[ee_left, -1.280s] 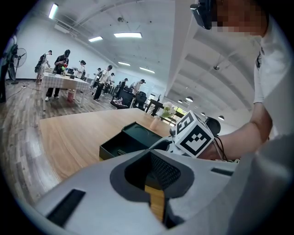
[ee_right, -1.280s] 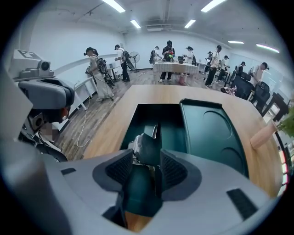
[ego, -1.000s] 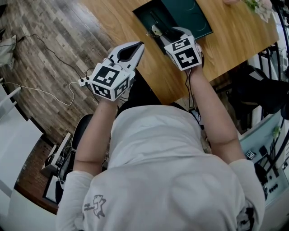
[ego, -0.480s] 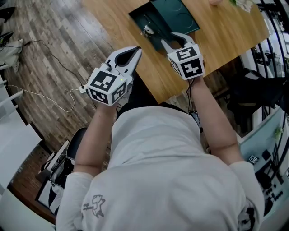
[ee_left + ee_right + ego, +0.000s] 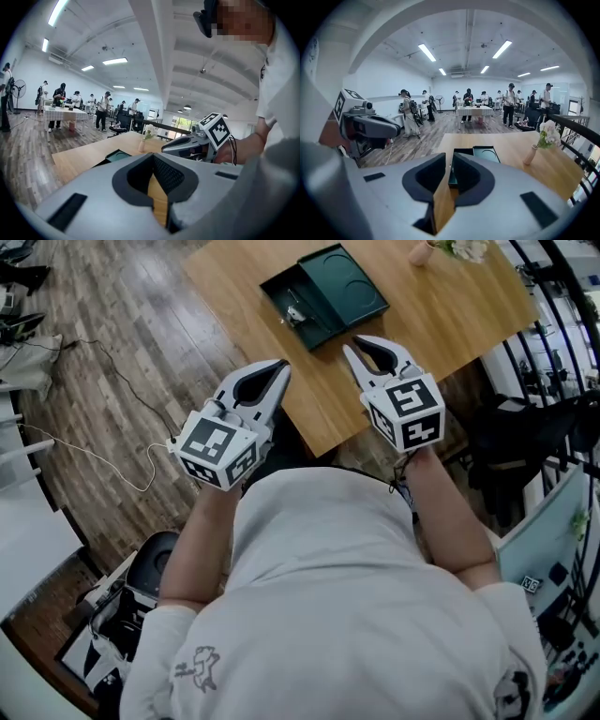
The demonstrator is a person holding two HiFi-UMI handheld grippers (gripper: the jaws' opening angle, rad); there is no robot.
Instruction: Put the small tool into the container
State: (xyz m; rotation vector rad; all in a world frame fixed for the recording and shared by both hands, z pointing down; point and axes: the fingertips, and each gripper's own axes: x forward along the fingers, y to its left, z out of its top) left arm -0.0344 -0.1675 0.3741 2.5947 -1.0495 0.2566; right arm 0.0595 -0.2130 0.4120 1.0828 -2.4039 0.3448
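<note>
Floor cable (image 5: 94, 442): a white lead lies on the wood floor at far left, off the table.
Left gripper (image 5: 279, 369): held up at the near edge of the table, well apart from the container. Its jaws are drawn together at the tips and nothing is between them; only a wedge of table wood shows behind the pads.
Small tool (image 5: 295, 315): a small silvery piece lying inside the left half of the open container; its kind is too small to tell.
Container (image 5: 356, 292): a dark green case lying open on the table, with the tray half at left and the half with a round recess at right. Neither gripper touches it.
Right gripper (image 5: 352, 343): held up just on the near side of the container and pointing toward it. Its jaws have just been closing and now stand a narrow slit apart with nothing between them; the container shows through the slit.
Vase (image 5: 422, 251): a small pinkish vase of white flowers at the far right side of the table, well apart from the container.
Table (image 5: 450, 324): light wood top bearing the container and the vase.
</note>
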